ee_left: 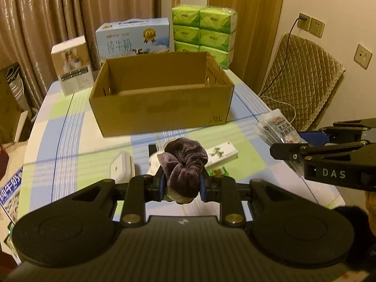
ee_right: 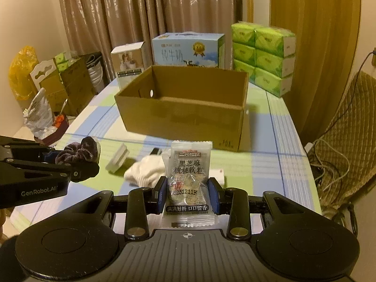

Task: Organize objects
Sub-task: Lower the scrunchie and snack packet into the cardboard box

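Step in hand: carry to box. Both items are lifted above the checked blue-and-green tablecloth, short of the open brown cardboard box, which stands far-centre and looks empty.

- Left gripper: jaws pinching a crumpled dark purple velvet scrunchie.
- Right gripper: jaws pinching a clear plastic snack sachet with black Chinese print, held upright.

Next move, as judged: raise both loads over the box's near wall, then release inside; the two grippers sit close side by side, so they want spacing.

Left on the cloth, near the grippers: white knitted sock, white plastic rectangular case, small green-and-white carton.

Beyond the box: blue milk carton, stacked green tissue packs, white photo-printed box. None blocks the path.
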Motion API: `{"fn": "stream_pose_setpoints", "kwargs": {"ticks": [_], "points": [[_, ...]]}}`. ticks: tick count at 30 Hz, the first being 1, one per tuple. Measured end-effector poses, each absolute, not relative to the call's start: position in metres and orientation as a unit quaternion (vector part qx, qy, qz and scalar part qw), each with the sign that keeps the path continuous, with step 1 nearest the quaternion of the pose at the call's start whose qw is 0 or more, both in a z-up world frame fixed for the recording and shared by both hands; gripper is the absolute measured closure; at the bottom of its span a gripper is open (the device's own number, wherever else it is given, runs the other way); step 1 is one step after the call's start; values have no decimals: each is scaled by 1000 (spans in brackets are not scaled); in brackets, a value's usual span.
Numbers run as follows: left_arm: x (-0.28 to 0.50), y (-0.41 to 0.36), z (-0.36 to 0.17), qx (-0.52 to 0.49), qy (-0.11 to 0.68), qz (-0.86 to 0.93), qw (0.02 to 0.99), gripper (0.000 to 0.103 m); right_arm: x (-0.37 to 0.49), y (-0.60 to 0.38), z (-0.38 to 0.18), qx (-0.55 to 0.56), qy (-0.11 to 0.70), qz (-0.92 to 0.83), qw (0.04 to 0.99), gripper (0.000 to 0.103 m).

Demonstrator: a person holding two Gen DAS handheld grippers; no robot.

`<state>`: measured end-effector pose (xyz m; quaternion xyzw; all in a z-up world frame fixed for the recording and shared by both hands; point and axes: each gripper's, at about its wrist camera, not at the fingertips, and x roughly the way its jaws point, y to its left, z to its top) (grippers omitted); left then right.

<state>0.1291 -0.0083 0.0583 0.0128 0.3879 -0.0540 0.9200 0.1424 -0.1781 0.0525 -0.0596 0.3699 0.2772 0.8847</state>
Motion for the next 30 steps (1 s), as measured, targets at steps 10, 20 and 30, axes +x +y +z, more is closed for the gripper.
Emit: {"fn": "stream_pose_setpoints", "kwargs": {"ticks": [10, 20, 30], "points": [[180, 9, 85, 10, 388, -66, 919, 81, 194, -169, 79, -45, 374, 286, 881, 69], [240, 31, 98, 15, 404, -62, 913, 81, 258, -151, 105, -57, 372, 285, 882, 69], [302, 47, 106, 23, 413, -47, 909, 81, 315, -135, 109, -46, 392, 285, 874, 69]]}}
